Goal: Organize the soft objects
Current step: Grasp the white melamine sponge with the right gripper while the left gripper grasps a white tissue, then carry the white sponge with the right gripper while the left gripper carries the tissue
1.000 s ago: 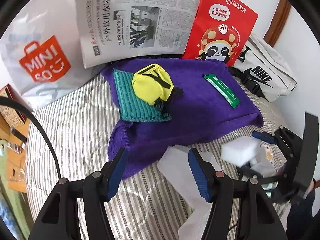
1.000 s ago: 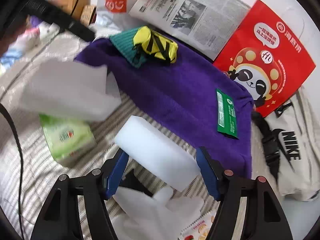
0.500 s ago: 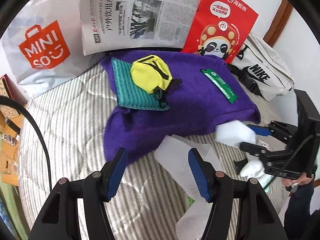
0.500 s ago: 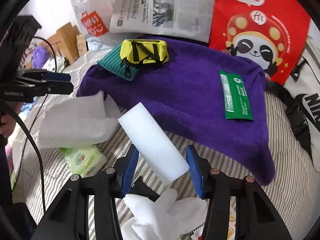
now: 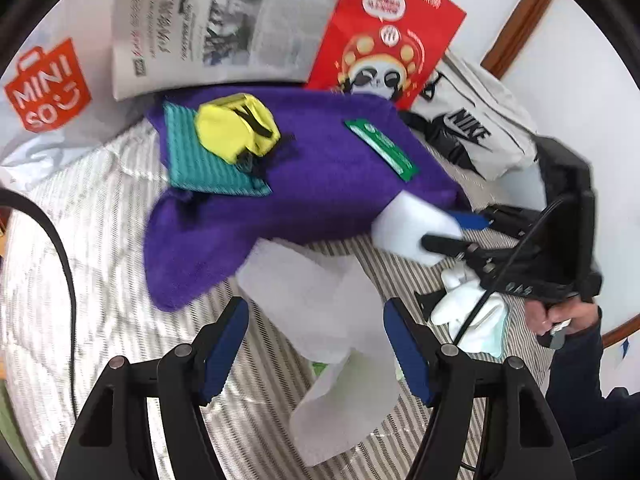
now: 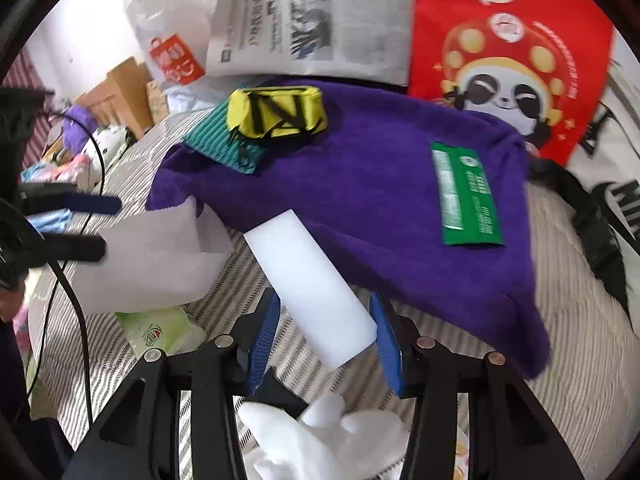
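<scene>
"MINISO" on the white plastic bag (image 5: pixel 44 92) (orange logo); "NIKE" on the grey bag (image 5: pixel 476 130).

Propped at the back — newspaper (image 5: pixel 224 28), red panda-print bag (image 5: pixel 384 36), white Miniso bag (image 5: pixel 44 92). Off to the side — white Nike bag (image 5: pixel 476 132). Underneath, striped bedding (image 5: pixel 80 240). Cardboard boxes (image 6: pixel 120 88) beyond.

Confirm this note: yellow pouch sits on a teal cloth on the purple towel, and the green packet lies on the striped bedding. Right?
One error. The green packet lies on the purple towel, not on the striped bedding; the right wrist view shows towel all around it. The yellow pouch does sit on the teal cloth on that towel.
</scene>
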`<state>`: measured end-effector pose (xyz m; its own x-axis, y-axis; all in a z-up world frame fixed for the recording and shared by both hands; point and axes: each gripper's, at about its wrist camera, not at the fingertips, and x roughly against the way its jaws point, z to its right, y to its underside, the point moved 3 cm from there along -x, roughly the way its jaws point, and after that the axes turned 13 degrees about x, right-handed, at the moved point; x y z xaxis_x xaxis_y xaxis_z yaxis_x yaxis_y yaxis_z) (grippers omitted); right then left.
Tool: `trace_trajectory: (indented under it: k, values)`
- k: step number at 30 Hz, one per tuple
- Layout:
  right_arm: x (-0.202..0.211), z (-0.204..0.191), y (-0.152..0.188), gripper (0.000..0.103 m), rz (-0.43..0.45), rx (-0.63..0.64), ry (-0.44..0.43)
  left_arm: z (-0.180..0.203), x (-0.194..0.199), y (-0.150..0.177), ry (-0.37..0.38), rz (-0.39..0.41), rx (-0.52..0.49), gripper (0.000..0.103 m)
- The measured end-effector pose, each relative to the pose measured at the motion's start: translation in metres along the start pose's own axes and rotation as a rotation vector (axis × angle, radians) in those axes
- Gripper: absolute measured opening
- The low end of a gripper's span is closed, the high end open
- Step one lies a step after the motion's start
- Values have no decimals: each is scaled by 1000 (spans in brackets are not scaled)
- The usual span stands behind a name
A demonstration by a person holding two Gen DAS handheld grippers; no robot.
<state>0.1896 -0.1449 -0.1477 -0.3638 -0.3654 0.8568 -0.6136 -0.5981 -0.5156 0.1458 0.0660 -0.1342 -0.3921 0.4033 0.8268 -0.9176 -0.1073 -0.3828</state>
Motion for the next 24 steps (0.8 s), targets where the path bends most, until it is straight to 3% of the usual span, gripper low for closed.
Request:
trace_trajectory:
  k: [7,11,12,14,16,17,18,24]
  values:
    - [28,15,15,46,23,-75,42,3,-39,5,-50,-74,-10,68]
    - [35,19,21,46,26,-90,55,6,-51,3,-82,-66,-14,66]
    - [36,20,22,46,27,-95,53,6,-54,3,-95,-62,-15,64]
    - [37,22,23,46,30,-107,57,8,-61,4,-124,-71,-25,37]
    - [39,24,24,46,35,-118,59,11,-63,6,-127,-67,-53,25]
    - [39,25,25,46,39,-128,60,11,-62,6,-116,-64,-58,13]
    - [40,26,26,46,41,-138,59,12,-61,6,-102,-63,-58,9]
    - [42,28,27,46,56,-175,56,7,-38,4,-54,-11,-38,7]
